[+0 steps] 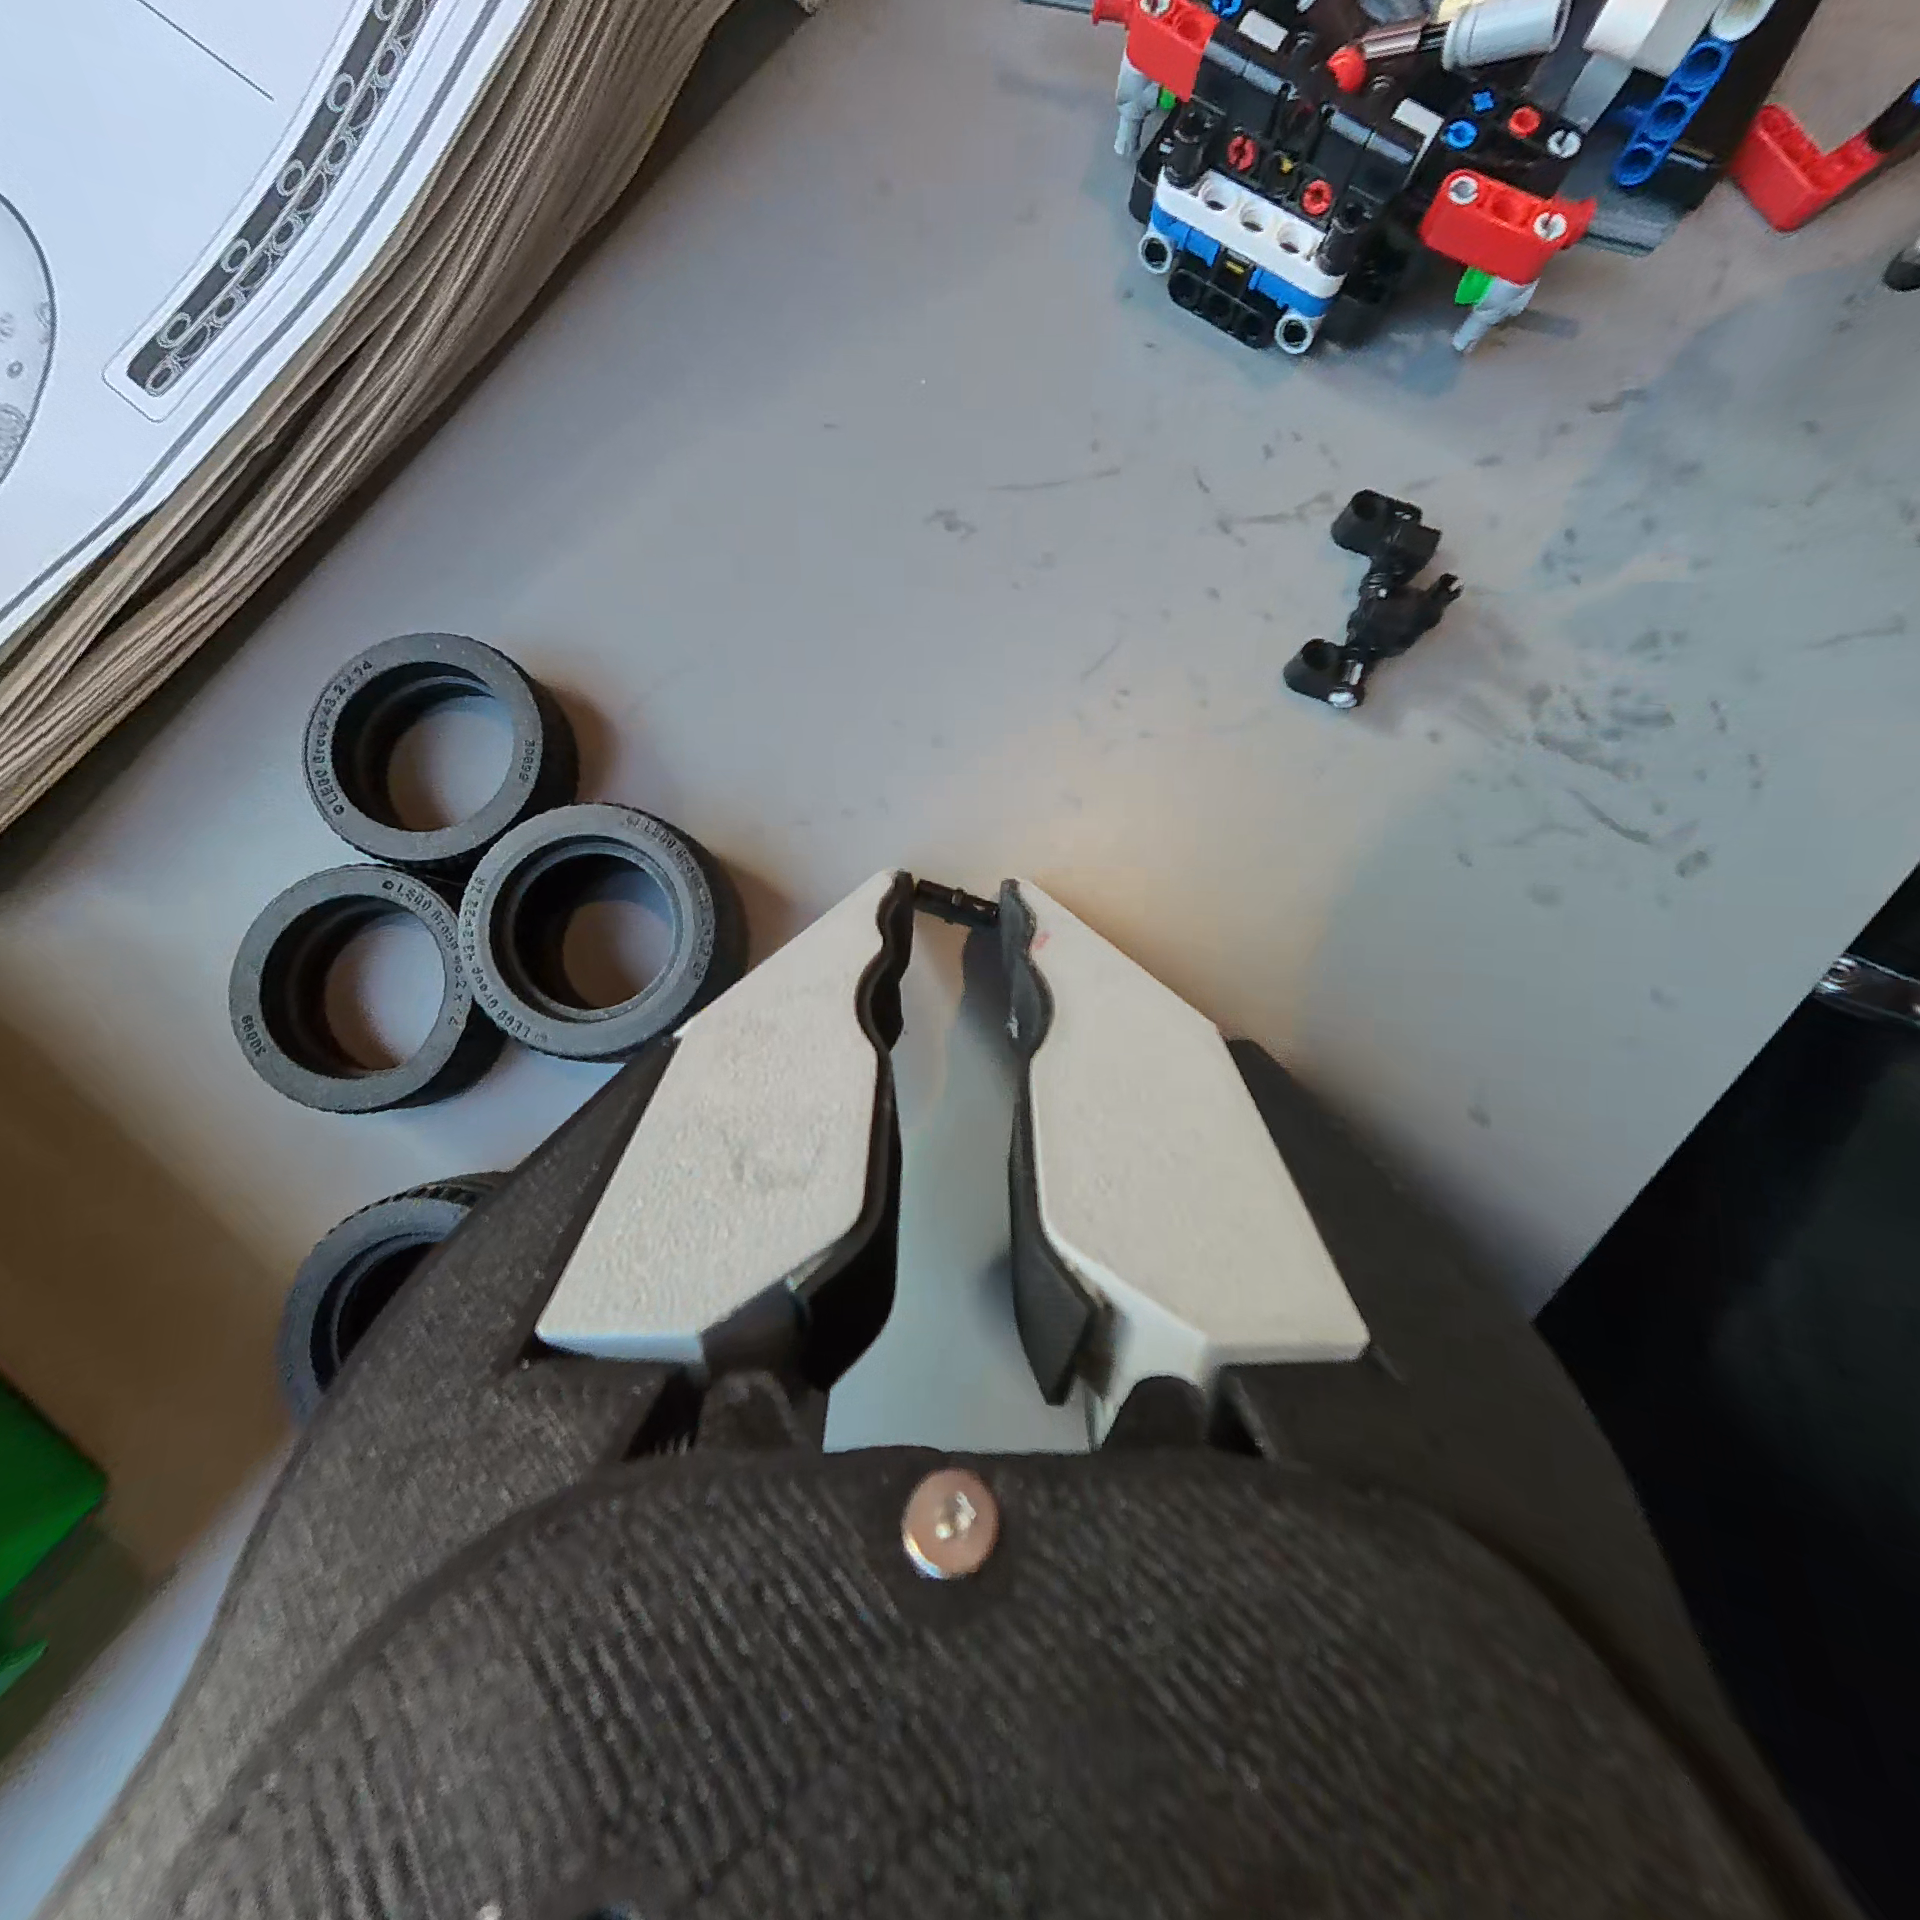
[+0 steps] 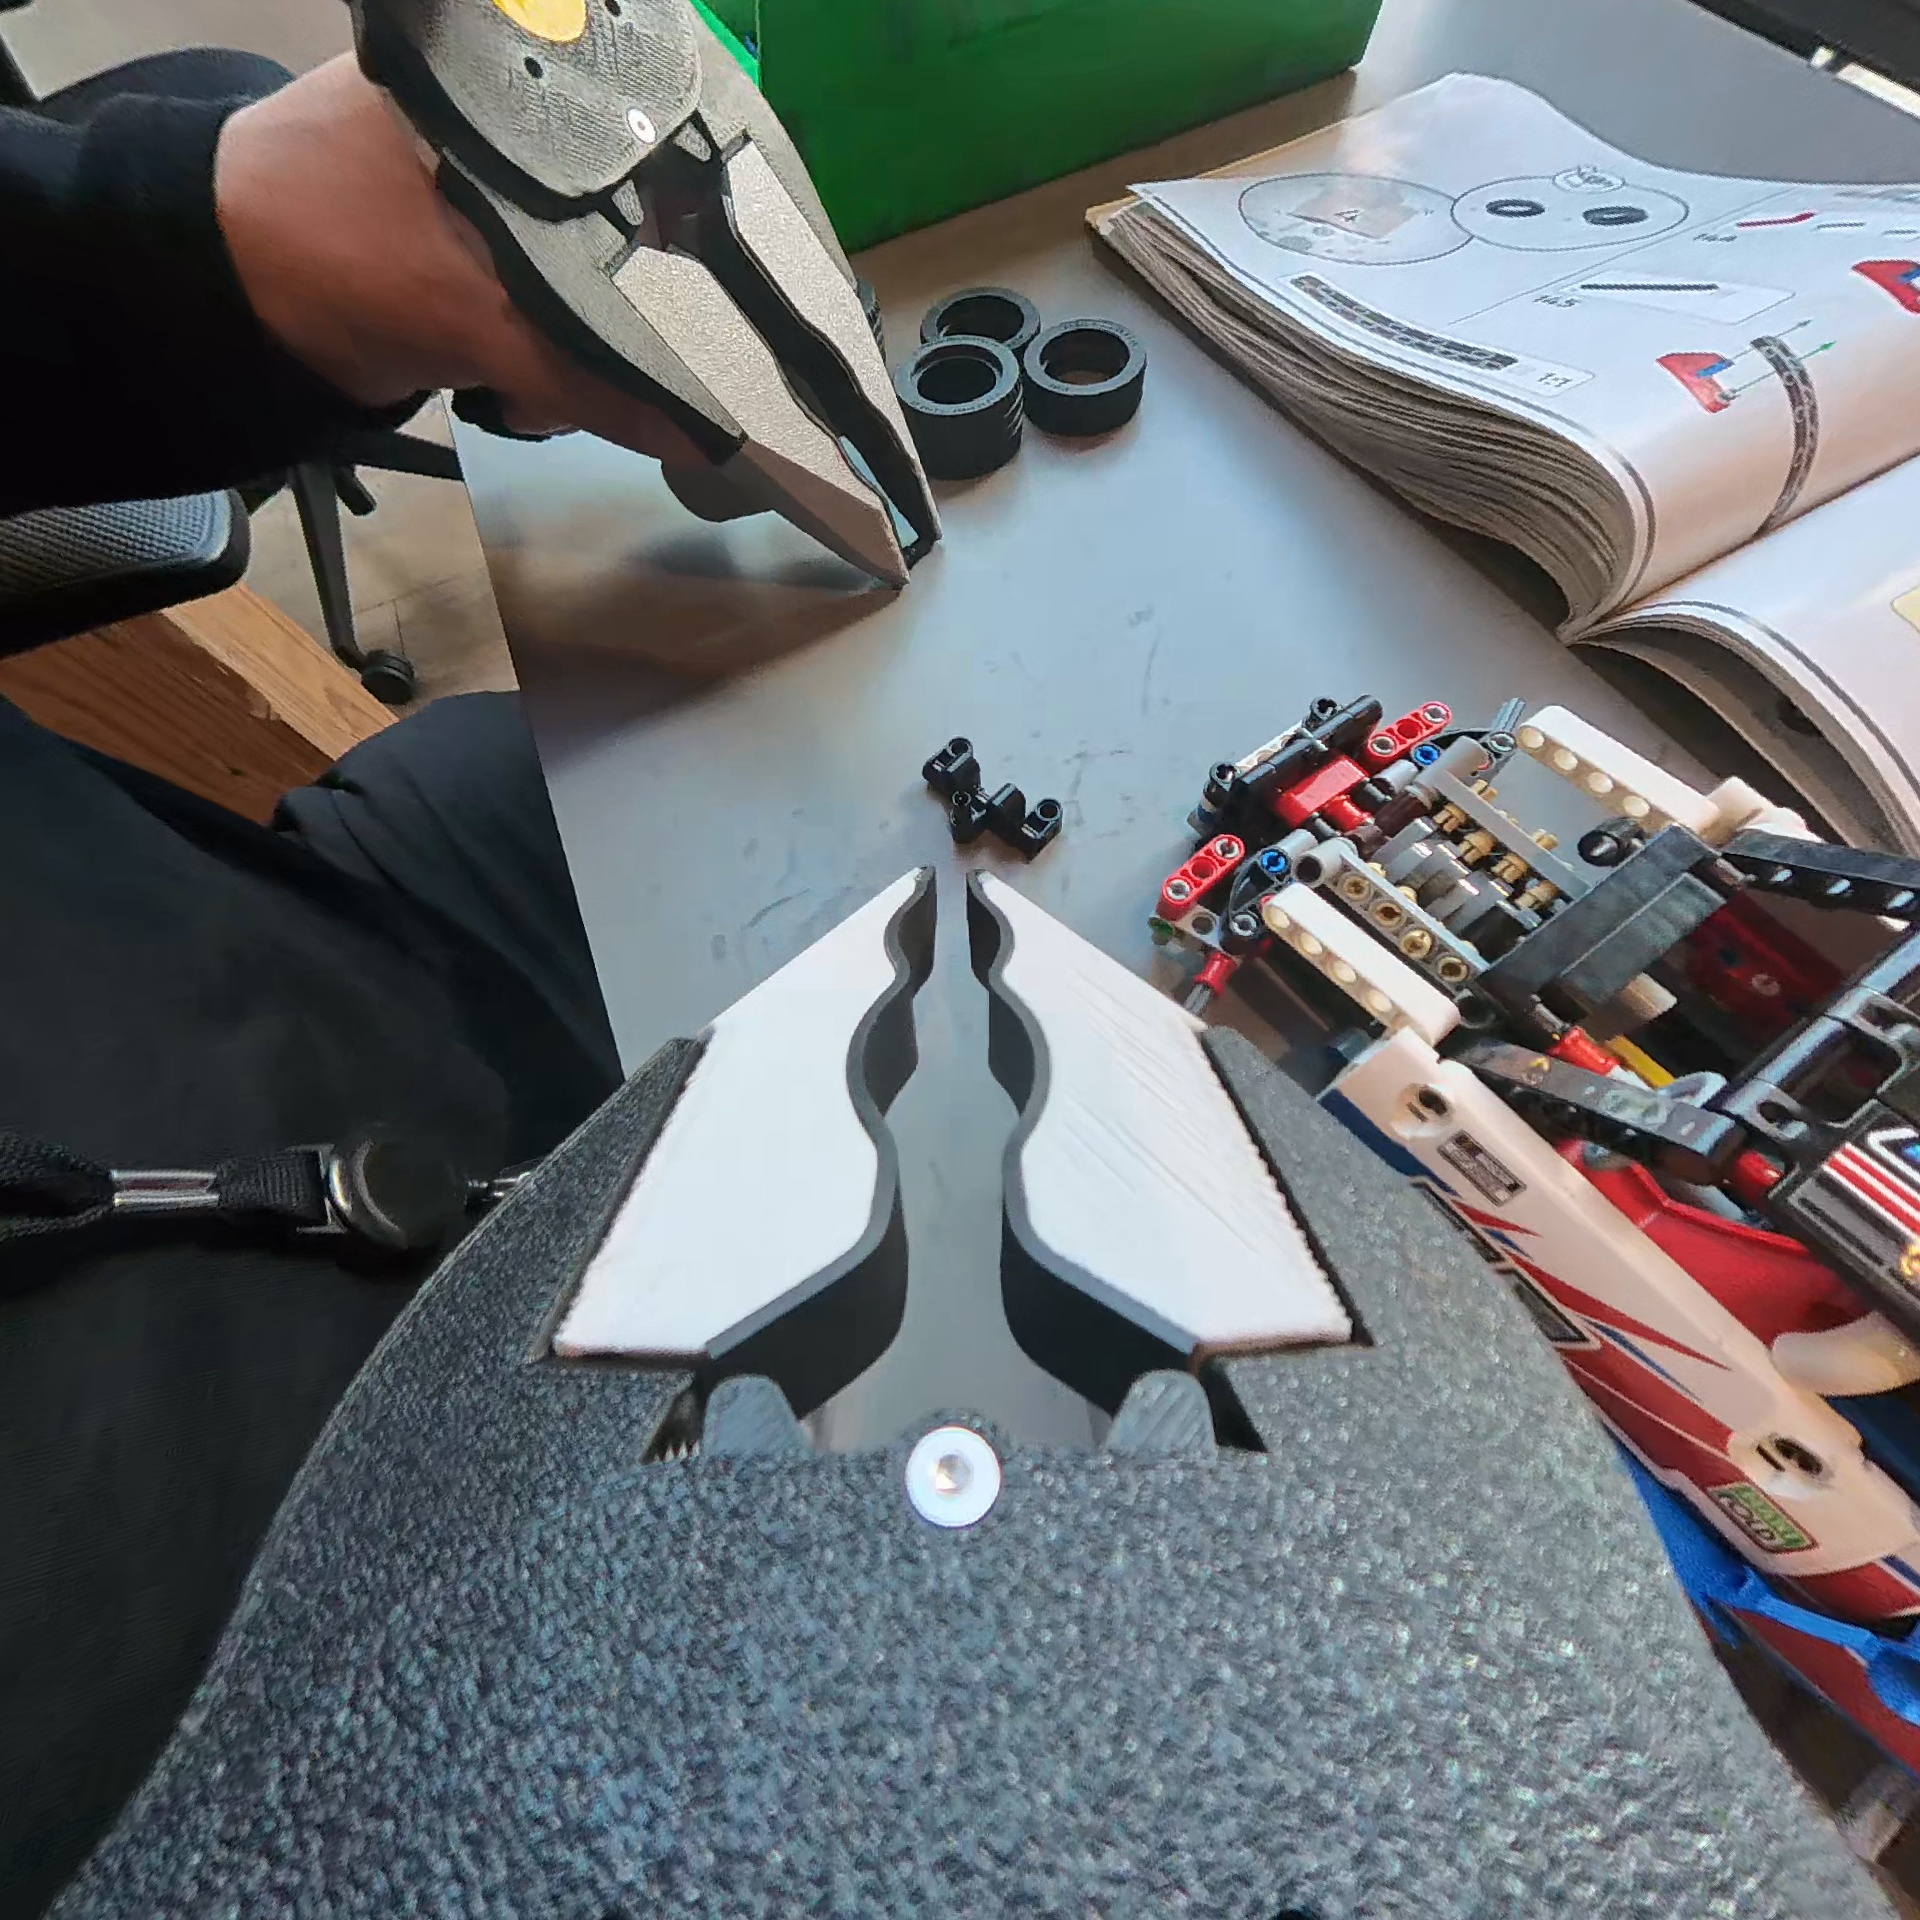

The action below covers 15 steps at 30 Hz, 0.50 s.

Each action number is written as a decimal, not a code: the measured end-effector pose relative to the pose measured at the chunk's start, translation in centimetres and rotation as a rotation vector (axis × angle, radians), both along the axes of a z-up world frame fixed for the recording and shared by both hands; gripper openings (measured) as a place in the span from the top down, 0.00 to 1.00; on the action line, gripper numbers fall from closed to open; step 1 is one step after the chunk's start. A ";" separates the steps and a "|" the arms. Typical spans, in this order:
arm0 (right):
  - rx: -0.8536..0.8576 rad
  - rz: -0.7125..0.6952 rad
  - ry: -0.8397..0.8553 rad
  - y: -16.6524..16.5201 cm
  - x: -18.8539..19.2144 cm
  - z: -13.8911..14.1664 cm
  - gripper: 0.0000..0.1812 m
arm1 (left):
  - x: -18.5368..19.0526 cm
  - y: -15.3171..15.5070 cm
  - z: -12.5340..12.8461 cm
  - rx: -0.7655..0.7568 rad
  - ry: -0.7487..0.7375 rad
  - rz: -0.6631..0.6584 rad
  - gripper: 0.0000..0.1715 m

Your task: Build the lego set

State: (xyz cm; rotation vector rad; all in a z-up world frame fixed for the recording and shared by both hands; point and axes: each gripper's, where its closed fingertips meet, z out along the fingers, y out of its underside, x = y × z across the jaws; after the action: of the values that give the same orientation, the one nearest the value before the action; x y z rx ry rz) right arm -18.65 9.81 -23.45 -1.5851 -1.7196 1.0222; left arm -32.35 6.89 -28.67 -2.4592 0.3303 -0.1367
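**Pin held at the left fingertips, connector assembly on the table**

While the left gripper [image 1: 956, 906] pinches a small black pin [image 1: 954, 902] crosswise between its tips above the grey table [image 1: 935, 582], the right gripper [image 2: 951, 883] hovers empty, jaws slightly parted, just short of a black connector assembly [image 2: 992, 802]. Black tyres [image 1: 468, 862] lie left; the part-built car [image 2: 1538, 956] stands right, beside an open instruction book [image 2: 1507, 343].

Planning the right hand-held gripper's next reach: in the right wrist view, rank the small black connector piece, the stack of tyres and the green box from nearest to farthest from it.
1. Small black connector piece, just ahead of the right hand-held gripper.
2. Stack of tyres, farther up the table, beside the left hand-held gripper.
3. Green box, at the far edge.
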 end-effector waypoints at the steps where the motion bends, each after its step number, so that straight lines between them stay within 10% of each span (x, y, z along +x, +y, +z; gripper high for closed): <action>1: -0.001 0.002 -0.004 0.1 0.1 -0.1 0.97 | 0.0 0.0 0.0 0.003 0.002 0.002 0.92; 15: -0.042 -0.034 -0.001 1.0 1.0 -1.1 0.98 | 1.1 -0.1 0.0 0.013 -0.021 -0.054 0.91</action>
State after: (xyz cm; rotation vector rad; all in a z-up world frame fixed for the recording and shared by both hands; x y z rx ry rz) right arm -17.61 10.81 -24.50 -1.6354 -1.6771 1.0471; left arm -31.20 6.76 -28.63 -2.4350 0.3882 -0.1823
